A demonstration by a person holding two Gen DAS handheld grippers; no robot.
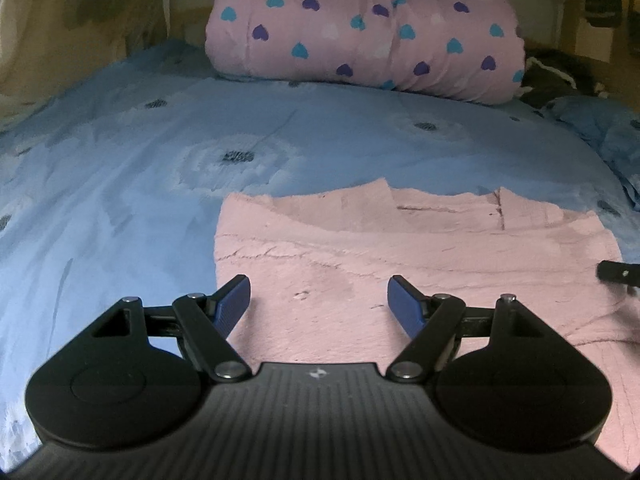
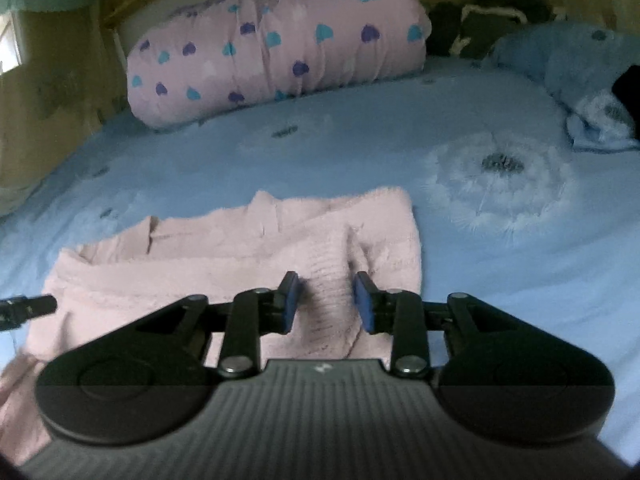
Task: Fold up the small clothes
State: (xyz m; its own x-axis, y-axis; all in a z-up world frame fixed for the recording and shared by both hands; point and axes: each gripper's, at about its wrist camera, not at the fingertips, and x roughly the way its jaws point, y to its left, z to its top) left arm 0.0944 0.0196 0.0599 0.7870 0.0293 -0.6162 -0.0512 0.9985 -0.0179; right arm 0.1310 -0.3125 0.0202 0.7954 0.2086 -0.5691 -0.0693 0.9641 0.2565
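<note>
A pink knitted garment [image 1: 400, 272] lies flat on the blue bedsheet [image 1: 120, 184]; it also shows in the right wrist view [image 2: 240, 256]. My left gripper [image 1: 319, 292] is open and empty, its blue pads [image 1: 232, 304] hovering over the garment's near left part. My right gripper [image 2: 326, 294] is partly closed around a raised ridge of the pink knit [image 2: 328, 304] near the garment's right side. The right gripper's tip shows at the right edge of the left wrist view [image 1: 618, 272], and the left gripper's tip at the left edge of the right wrist view [image 2: 28, 306].
A rolled pink duvet with blue and purple hearts [image 1: 360, 32] lies across the bed's head. A crumpled blue pillow [image 2: 568, 68] and dark clothing [image 2: 492, 16] sit at the far right. A wall [image 1: 60, 20] runs along the bed's left side.
</note>
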